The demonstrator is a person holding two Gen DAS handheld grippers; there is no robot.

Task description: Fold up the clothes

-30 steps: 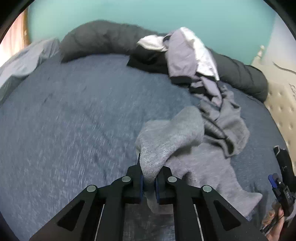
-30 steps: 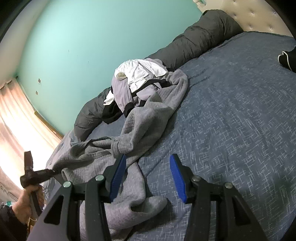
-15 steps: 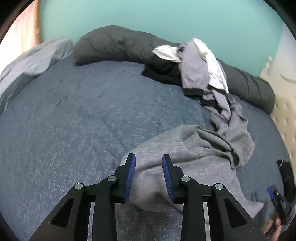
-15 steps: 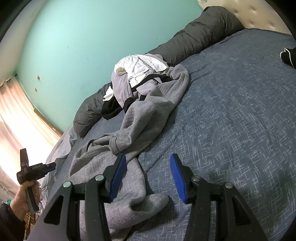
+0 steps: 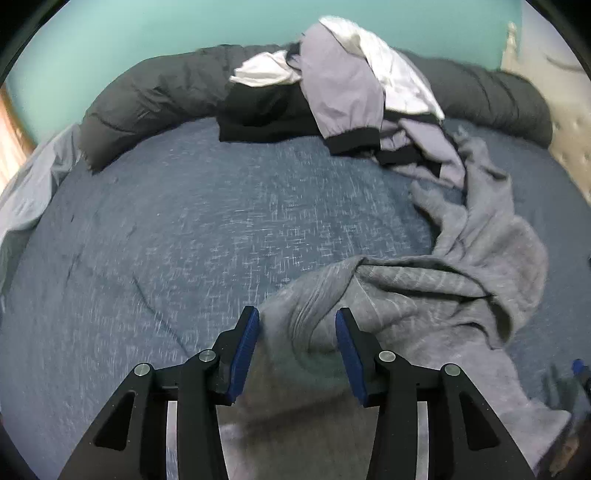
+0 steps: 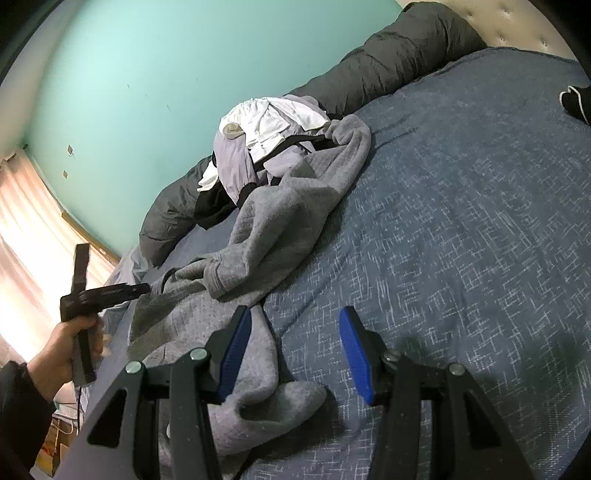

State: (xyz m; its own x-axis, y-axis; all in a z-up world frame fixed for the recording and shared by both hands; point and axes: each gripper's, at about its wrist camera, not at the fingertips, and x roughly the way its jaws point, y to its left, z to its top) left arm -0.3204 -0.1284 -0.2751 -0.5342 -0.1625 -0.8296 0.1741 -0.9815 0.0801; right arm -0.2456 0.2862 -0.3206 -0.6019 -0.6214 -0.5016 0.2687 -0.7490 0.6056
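Observation:
A crumpled grey fleece garment (image 5: 436, 295) lies on the blue bedspread (image 5: 184, 229), stretching from the near edge up to a clothes pile. My left gripper (image 5: 297, 325) hangs over its near folds, jaws opening, with fabric below the gap and the pads not pressing it. In the right wrist view the same grey garment (image 6: 280, 229) runs diagonally across the bed. My right gripper (image 6: 295, 332) stands open just above the bedspread (image 6: 461, 221), its left finger over the garment's end. A hand holds the left gripper (image 6: 142, 288) at the left, beside the garment.
A pile of lilac, white and black clothes (image 5: 343, 85) sits at the far side against a rolled dark grey duvet (image 5: 155, 96). A pale sheet (image 5: 26, 192) lies left. A tufted headboard (image 6: 517, 22) and teal wall bound the bed. A black item (image 6: 576, 101) lies far right.
My left gripper let go of the grey fabric it held pinched, opened wider and moved closer to the clothes pile. The garment settled flat on the bed. My right gripper stayed still.

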